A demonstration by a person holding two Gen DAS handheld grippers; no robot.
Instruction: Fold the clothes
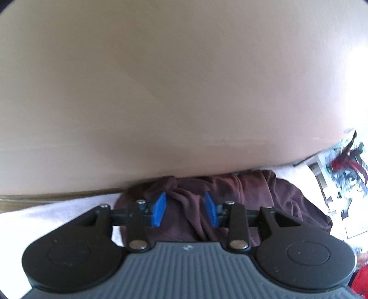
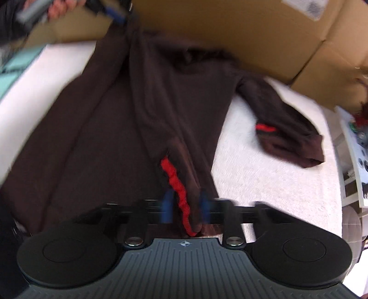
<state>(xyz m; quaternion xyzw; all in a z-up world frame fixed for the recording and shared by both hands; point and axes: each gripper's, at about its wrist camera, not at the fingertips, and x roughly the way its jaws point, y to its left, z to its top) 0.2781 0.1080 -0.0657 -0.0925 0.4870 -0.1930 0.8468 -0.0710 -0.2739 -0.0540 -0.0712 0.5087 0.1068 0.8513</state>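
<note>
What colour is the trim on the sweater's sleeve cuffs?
Red trim on the dark brown sweater; the right wrist view shows it best.

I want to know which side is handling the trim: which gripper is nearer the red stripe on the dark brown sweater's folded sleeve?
Right. The right gripper is shut on that sleeve with the red stripe between its pads. The left gripper is at the far shoulder end, by the cardboard box.

Right wrist view motion-blurred. Left claw (image 2: 115, 17) smeared at top edge, jaw gap unreadable there. Brown garment (image 2: 142, 110) cut off at left edge. Cardboard box (image 1: 184, 80) hides garment's far part in left wrist view.
</note>
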